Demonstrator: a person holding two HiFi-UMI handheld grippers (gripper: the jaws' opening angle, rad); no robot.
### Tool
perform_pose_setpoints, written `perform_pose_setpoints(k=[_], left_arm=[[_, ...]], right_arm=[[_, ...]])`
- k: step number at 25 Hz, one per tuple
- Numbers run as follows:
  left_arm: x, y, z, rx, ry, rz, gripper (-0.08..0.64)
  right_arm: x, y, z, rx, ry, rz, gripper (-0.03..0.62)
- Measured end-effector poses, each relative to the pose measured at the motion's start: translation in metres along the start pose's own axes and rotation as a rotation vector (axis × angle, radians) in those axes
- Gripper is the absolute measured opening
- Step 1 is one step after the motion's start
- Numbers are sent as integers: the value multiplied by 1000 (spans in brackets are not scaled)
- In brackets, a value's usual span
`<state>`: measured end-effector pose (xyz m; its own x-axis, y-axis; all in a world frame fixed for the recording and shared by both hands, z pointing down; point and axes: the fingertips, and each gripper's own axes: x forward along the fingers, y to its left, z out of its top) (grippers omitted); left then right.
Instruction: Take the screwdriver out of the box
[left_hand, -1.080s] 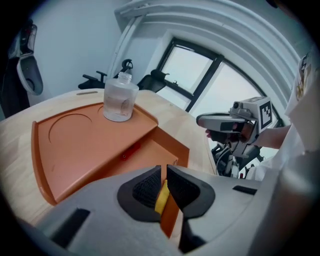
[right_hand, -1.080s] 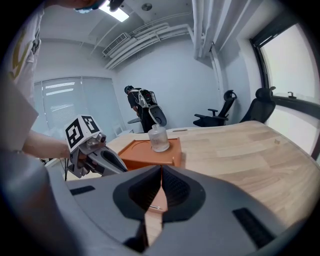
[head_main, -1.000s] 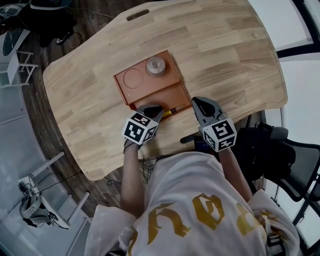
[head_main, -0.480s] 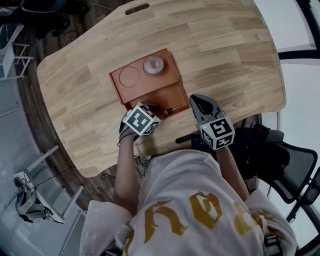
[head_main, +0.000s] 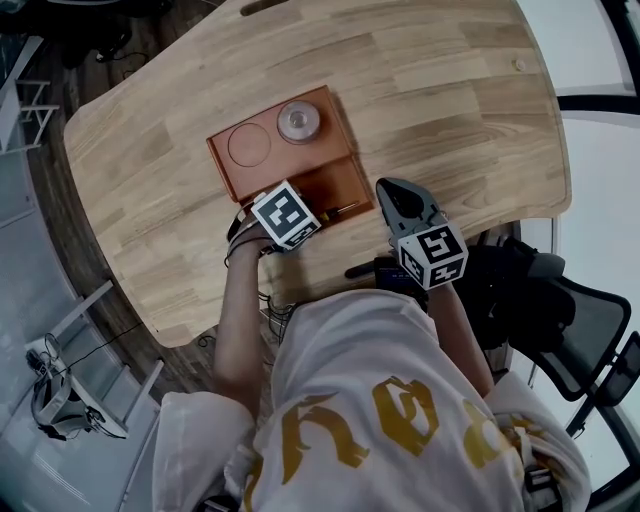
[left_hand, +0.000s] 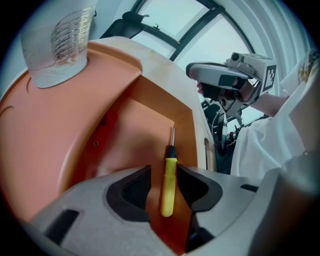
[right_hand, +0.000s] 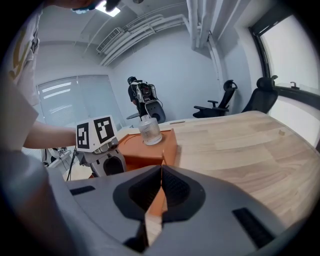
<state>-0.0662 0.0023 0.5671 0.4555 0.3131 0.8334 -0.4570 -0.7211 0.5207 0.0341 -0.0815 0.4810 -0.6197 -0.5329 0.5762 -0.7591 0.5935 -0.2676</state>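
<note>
An orange box (head_main: 235, 160) lies on the wooden table (head_main: 450, 110). In its near compartment rests a yellow-handled screwdriver (left_hand: 168, 180), whose tip (head_main: 347, 208) points right in the head view. My left gripper (left_hand: 164, 171) points steeply down into that compartment. Its jaws have just been opening and now stand open on either side of the handle, with a gap on each side. In the head view its marker cube (head_main: 285, 215) hides the jaws. My right gripper (right_hand: 161, 172) hovers just right of the box (right_hand: 147, 150), shut with nothing in it.
A clear ribbed cup (head_main: 298, 121) stands in the box's far right recess, beside a round empty recess (head_main: 248, 145). The table's near edge (head_main: 330, 265) runs close under both grippers. A black office chair (head_main: 560, 320) is at the right.
The left gripper has tipped steeply downward over the box's near compartment, so its cube now covers its jaws. The right gripper has hardly moved.
</note>
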Motion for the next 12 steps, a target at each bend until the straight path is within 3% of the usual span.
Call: perform_pose_setpoints(k=[7,10,12], left_arm=[[3,4,-2,67,59,48,150],[-10,12,3,47,-17,149,163],[-16,10,4,38,-52,159,169]], right_arm=[[1,7,7,-14,-10,13,11],[-1,13,8,-26,-13,22,12],[-3,15,7,-31,-14,29,12]])
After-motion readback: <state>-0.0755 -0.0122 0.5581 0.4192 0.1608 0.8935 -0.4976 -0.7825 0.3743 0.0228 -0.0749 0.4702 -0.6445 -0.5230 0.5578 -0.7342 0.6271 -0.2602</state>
